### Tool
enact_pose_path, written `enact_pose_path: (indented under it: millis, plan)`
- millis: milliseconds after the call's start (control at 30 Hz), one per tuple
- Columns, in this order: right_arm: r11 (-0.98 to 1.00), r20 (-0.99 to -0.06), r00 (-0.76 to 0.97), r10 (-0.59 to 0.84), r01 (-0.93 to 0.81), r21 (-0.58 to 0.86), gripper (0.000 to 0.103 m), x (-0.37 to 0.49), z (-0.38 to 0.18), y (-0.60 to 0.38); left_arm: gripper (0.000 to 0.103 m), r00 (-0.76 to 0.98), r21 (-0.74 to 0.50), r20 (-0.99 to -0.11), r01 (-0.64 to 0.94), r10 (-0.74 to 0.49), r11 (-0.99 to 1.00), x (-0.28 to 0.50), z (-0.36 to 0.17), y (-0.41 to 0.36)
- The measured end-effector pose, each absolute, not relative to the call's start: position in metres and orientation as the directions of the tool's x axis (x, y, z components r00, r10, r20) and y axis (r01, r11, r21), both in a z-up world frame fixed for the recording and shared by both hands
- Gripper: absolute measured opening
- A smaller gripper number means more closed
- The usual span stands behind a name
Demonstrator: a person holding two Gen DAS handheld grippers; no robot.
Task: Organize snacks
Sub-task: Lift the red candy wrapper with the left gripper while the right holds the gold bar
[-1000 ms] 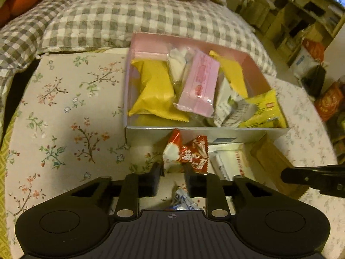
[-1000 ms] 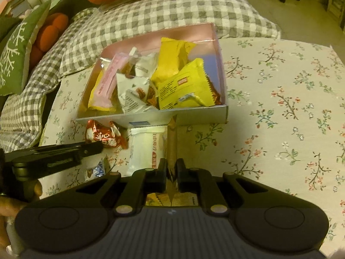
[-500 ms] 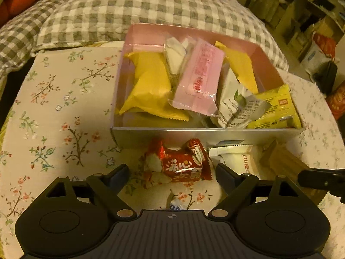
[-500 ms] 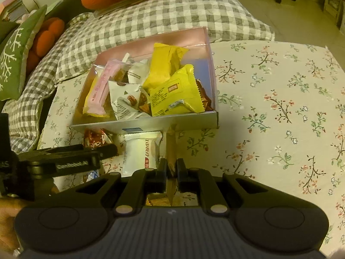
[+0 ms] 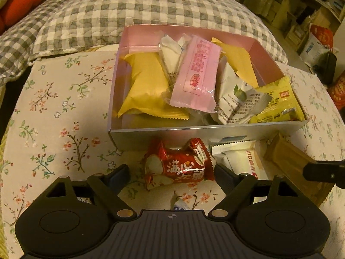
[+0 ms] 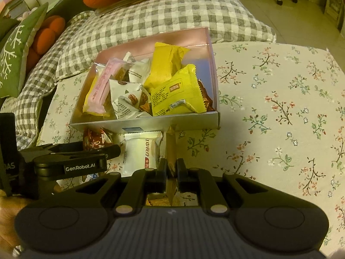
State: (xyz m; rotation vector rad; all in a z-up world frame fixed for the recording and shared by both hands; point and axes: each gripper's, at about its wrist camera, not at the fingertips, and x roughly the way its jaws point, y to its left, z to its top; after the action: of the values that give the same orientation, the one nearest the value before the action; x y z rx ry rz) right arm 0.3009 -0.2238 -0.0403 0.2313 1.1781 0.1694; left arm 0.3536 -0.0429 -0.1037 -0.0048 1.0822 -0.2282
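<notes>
Snacks fill the pink box [image 5: 120, 69] on the floral table [image 5: 54, 108]. Just before its front wall, the left gripper [image 5: 171, 173] has jaws spread around a red packet [image 5: 179, 166]; the right gripper [image 6: 171, 169] pinches a brown packet [image 6: 171, 149].

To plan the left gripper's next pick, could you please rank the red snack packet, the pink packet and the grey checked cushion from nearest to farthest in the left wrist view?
1. Red snack packet: between the open fingers, before the box.
2. Pink packet: inside the box.
3. Grey checked cushion: behind the box.
</notes>
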Motion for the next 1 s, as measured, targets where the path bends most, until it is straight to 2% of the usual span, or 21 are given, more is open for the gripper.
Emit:
enact_pose_path:
  millis: [433, 667, 800, 1000]
  plan:
    - [0.964, -0.893, 0.372, 0.253, -0.017, 0.266, 0.008, 0.301, -0.041, -0.224, 0.038, 0.446, -0.164, -0.864, 0.188, -0.232, 0.969, 0.352, -0.099, -0.04]
    - [0.963, -0.89, 0.378, 0.254, -0.014, 0.269, 0.008, 0.301, -0.039, -0.224, 0.031, 0.436, -0.171, -0.866, 0.2, -0.244, 0.965, 0.348, -0.098, -0.042]
    - [0.962, -0.889, 0.38, 0.256, -0.009, 0.273, 0.008, 0.301, -0.038, -0.226, 0.024, 0.423, -0.196, -0.864, 0.218, -0.273, 0.956, 0.345, -0.094, -0.04]
    - [0.96, -0.885, 0.391, 0.252, 0.014, 0.279, 0.008, 0.3, -0.034, -0.234, 0.024, 0.417, -0.213, -0.86, 0.23, -0.294, 0.95, 0.339, -0.086, -0.033]
